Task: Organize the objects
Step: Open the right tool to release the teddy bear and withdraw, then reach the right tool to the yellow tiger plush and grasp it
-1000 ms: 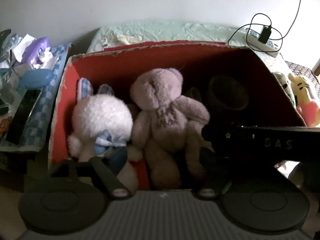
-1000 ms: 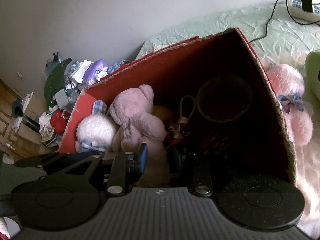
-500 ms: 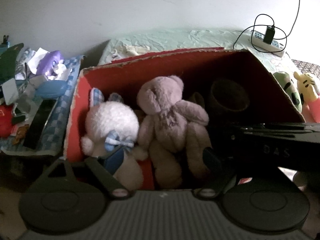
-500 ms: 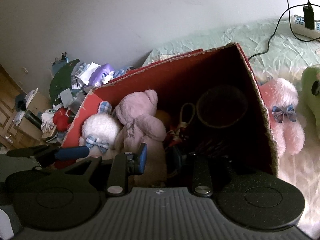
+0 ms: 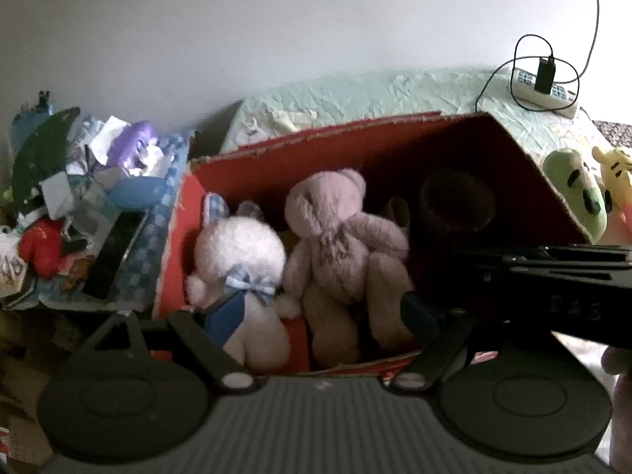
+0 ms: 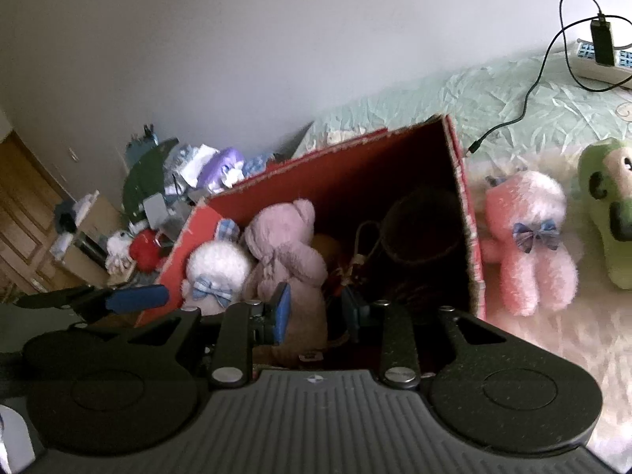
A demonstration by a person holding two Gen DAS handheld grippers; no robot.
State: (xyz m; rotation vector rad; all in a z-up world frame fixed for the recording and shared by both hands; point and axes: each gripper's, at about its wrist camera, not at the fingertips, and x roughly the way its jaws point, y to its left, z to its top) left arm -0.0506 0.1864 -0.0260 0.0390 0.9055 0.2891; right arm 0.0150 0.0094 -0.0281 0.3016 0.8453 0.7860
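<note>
A red cardboard box stands on the bed. In it sit a white plush rabbit with a blue bow, a mauve teddy bear and a dark basket. My left gripper is open and empty above the box's near edge. My right gripper is open and empty, just right of the left one. A pink plush with a bow and a green plush lie on the bed right of the box.
A cluttered side stand with a purple toy, a red toy and papers stands left of the box. A power strip with a charger and cable lies at the back of the bed. A yellow plush lies far right.
Both grippers have pulled back and up from the box, so more of the bed and the side stand shows. The toys in the box have not moved.
</note>
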